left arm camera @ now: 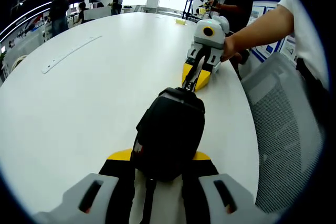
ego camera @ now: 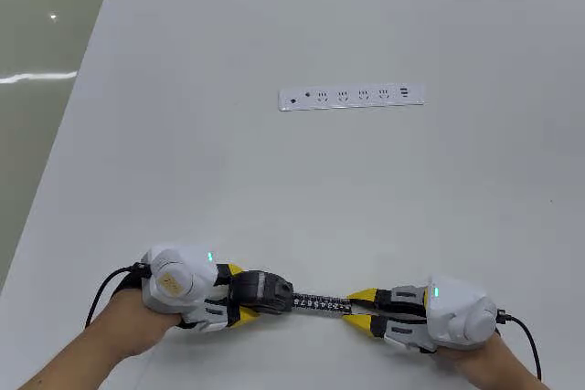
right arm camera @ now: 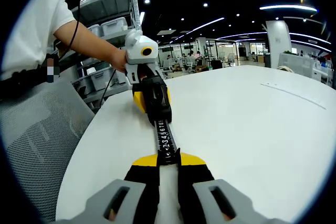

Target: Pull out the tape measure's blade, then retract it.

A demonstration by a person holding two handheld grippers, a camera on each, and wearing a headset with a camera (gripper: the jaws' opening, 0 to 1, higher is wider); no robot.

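Case: your tape measure [ego camera: 262, 291] is black and compact, clamped in your left gripper [ego camera: 242, 294].
Blade: your blade [ego camera: 320, 301] is black with white numerals, drawn out a short way, straight, its end pinched in your right gripper [ego camera: 358, 310].

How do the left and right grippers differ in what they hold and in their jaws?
The left gripper holds the black tape measure case; the right gripper holds the end of its blade. The left's jaws stand wide around the case; the right's are nearly closed. Both face each other, low over the table.
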